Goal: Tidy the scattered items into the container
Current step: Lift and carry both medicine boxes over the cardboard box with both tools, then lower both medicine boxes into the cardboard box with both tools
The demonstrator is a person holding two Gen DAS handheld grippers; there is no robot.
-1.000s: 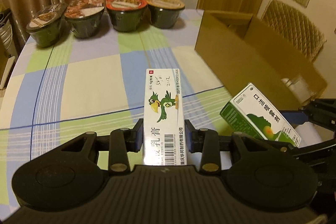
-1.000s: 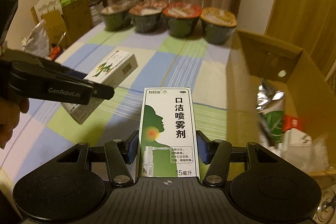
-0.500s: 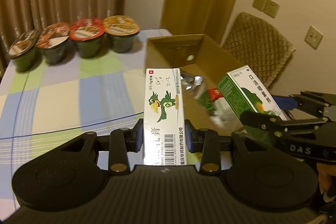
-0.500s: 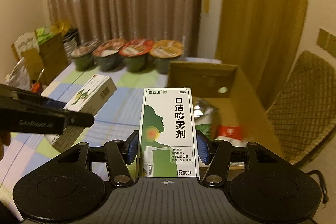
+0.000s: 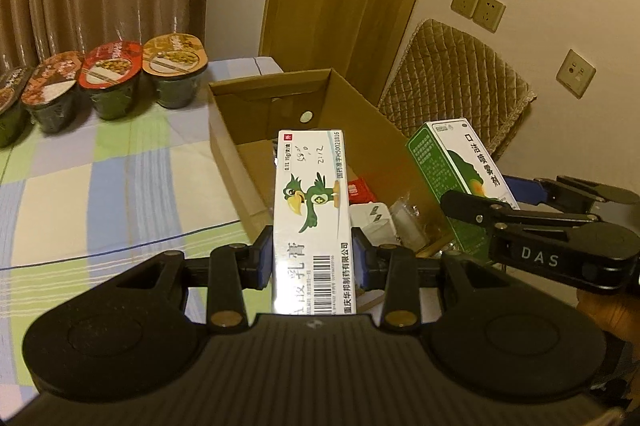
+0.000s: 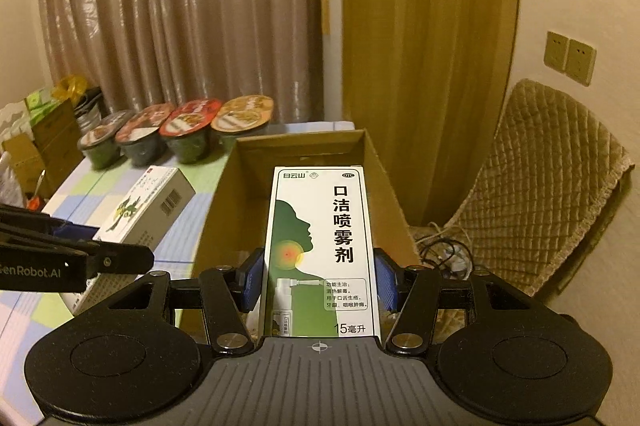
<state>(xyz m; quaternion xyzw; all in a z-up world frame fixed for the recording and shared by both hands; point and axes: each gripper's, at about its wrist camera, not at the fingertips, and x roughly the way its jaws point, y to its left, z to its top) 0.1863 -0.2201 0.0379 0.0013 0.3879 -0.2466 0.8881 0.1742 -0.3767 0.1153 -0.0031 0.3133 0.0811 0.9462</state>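
Note:
My left gripper [image 5: 312, 258] is shut on a white ointment box with a green parrot [image 5: 311, 210], held above the open cardboard box [image 5: 232, 150]. My right gripper [image 6: 320, 282] is shut on a green-and-white mouth spray box [image 6: 320, 250], also raised over the cardboard box [image 6: 308, 150]. In the left wrist view the spray box [image 5: 456, 170] hangs at the right, over the carton's near right side. In the right wrist view the parrot box [image 6: 148, 206] shows at the left, over the carton's left wall. Several packets [image 5: 362, 190] lie inside the carton.
Several lidded instant-noodle bowls [image 5: 110, 78] stand in a row at the far edge of the checked tablecloth [image 5: 100, 178]. A quilted chair [image 6: 548, 182] stands right of the table, with cables [image 6: 444, 246] on the floor. Bags and cartons [image 6: 44, 122] pile up at the far left.
Both grippers rose and swung right from over the tablecloth to above the cardboard box, each still holding its box. The carton's inside has come into view.

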